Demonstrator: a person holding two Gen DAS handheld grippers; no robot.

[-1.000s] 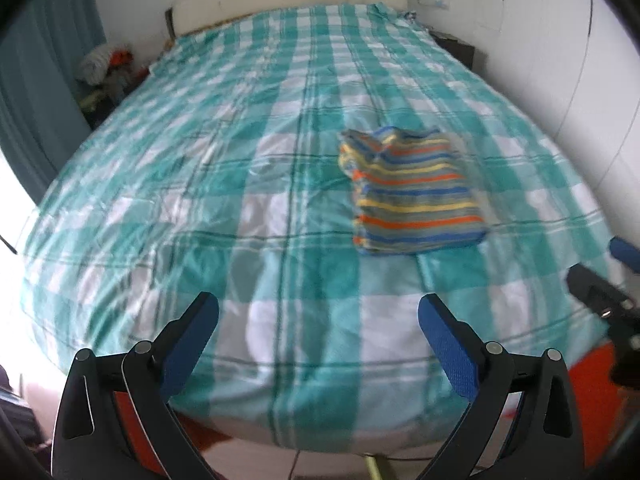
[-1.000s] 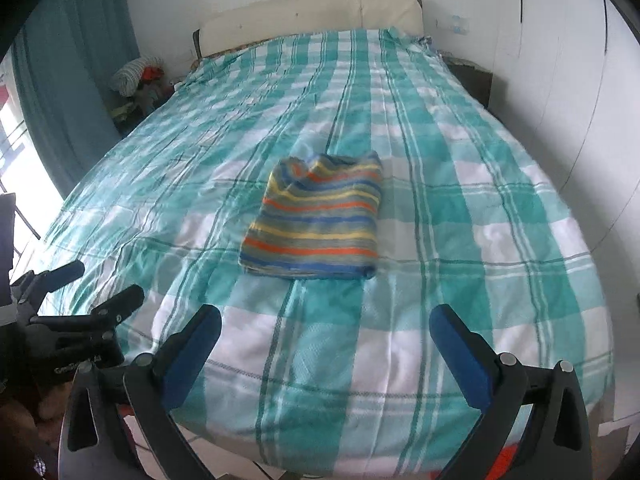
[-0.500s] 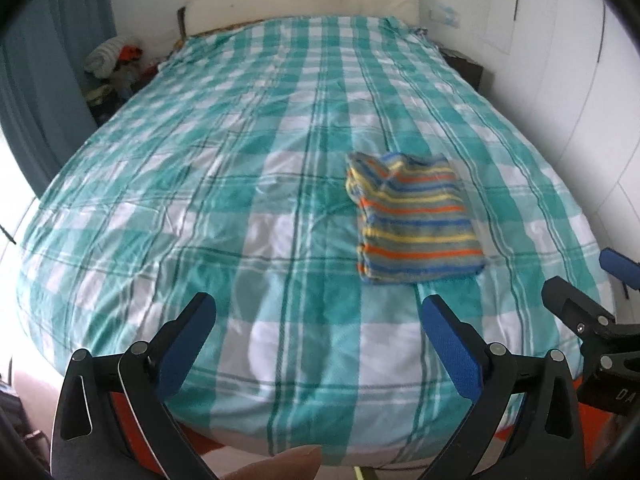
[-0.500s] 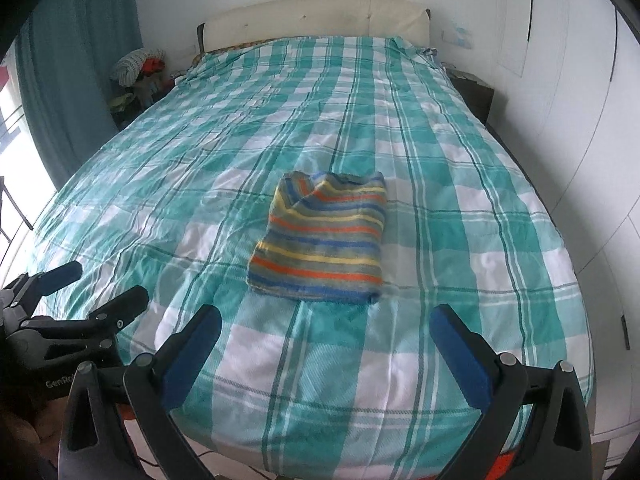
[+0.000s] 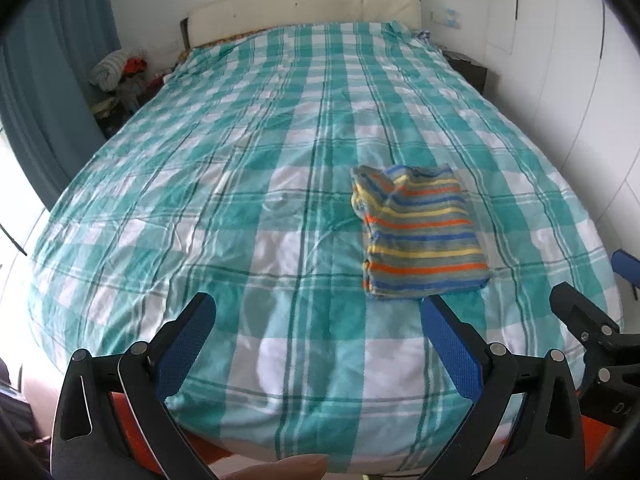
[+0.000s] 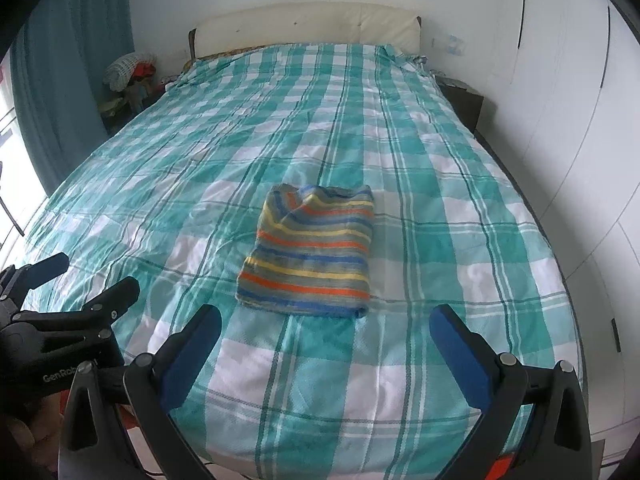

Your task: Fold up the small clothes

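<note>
A small striped garment point(image 5: 420, 236), grey with blue, yellow and orange stripes, lies folded into a neat rectangle on the teal checked bedspread point(image 5: 240, 184); it also shows in the right wrist view point(image 6: 310, 254). My left gripper point(image 5: 316, 312) is open and empty, held above the foot of the bed, short of the garment and to its left. My right gripper point(image 6: 326, 318) is open and empty, just short of the garment's near edge. Each gripper shows in the other's view: the right one point(image 5: 592, 300), the left one point(image 6: 84, 278).
The bed fills both views, with a cream headboard point(image 6: 308, 26) at the far end. White wardrobe doors point(image 6: 580, 128) run along the right. A dark nightstand point(image 6: 464, 102) stands at the far right. A teal curtain point(image 5: 44, 92) and a pile of items point(image 5: 120, 70) are at the left.
Both grippers have drawn back from the bed and risen, so the garment looks farther away. The garment has not moved. Both grippers stay open.
</note>
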